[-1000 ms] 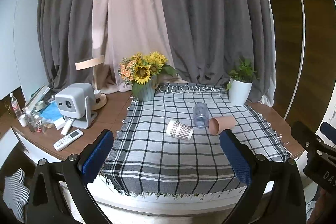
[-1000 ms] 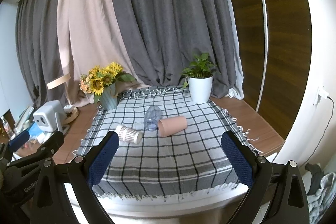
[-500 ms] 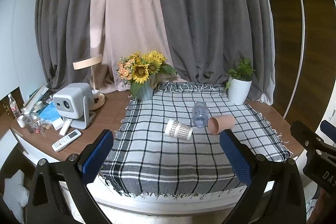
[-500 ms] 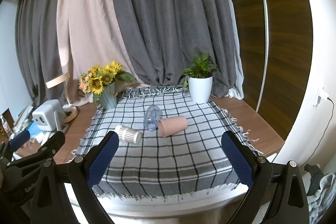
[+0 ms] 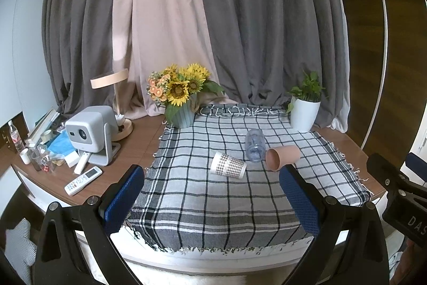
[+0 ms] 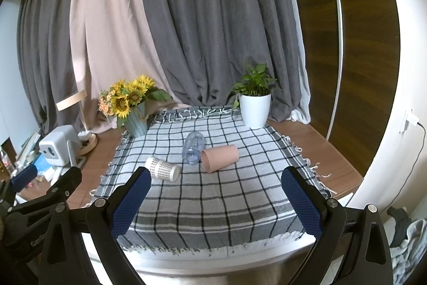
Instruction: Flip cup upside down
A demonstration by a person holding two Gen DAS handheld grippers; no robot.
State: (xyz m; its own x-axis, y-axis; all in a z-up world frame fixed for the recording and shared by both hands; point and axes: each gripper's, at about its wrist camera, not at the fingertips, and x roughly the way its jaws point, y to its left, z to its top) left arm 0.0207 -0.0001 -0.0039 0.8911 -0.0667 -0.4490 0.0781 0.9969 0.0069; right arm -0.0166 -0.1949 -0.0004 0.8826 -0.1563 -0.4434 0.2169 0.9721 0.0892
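Three cups lie on their sides on the checked cloth [image 5: 202, 199]: a white patterned paper cup [image 5: 227, 169] [image 6: 162, 169], a clear plastic cup [image 5: 254, 144] [image 6: 194, 147] and a pink cup [image 5: 283, 157] [image 6: 219, 157]. My left gripper [image 5: 212, 200] is open and empty, held back over the table's front edge, well short of the cups. My right gripper [image 6: 214, 202] is also open and empty at the front edge.
A vase of sunflowers [image 5: 179, 98] stands at the back left of the cloth and a white potted plant [image 5: 305, 104] at the back right. A projector [image 5: 89, 132], a remote [image 5: 83, 180], a lamp and small clutter sit on the wooden top to the left.
Both views have shifted slightly, the table sitting a little lower in frame. The cups have not moved and both grippers stay open.
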